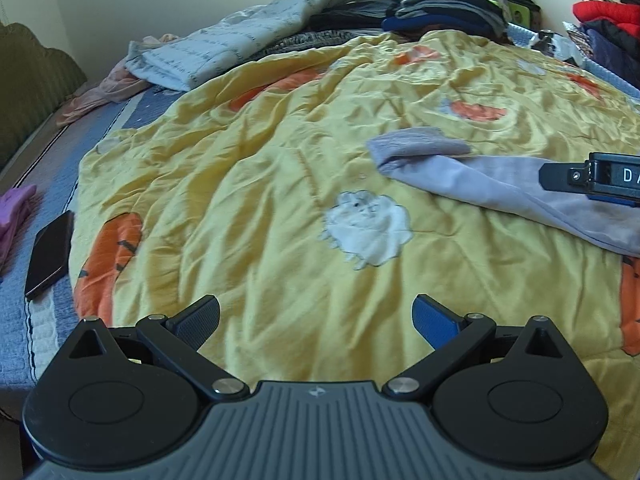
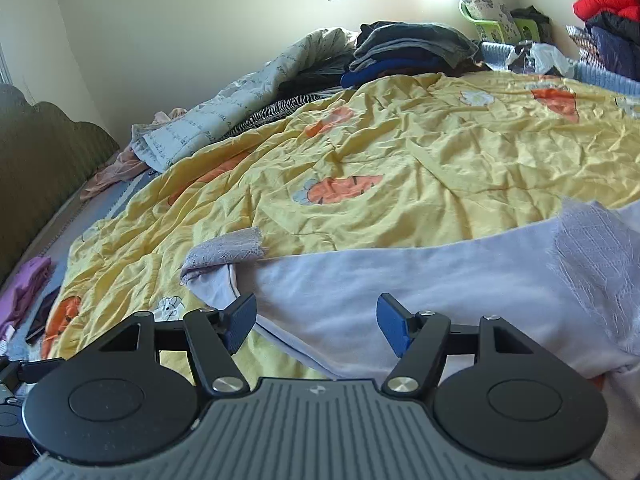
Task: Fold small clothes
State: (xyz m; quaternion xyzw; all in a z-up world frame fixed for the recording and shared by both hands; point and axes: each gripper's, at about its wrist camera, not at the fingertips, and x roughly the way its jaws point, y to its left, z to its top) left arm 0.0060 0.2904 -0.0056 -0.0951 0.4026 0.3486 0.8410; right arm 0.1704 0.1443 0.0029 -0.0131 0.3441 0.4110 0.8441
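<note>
The pale top [image 2: 400,280] lies spread on the yellow quilt [image 1: 260,180], apparently unfolded. Left gripper [image 1: 316,320] and right gripper [image 2: 316,326] gape wide, empty.

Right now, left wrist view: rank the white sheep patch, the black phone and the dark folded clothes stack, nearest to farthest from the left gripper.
1. White sheep patch on the yellow quilt, ahead of the left gripper, slightly right.
2. Black phone, far left on the blue bedsheet; close to the patch, ranking uncertain.
3. Dark folded clothes stack, at the bed's far end.
</note>
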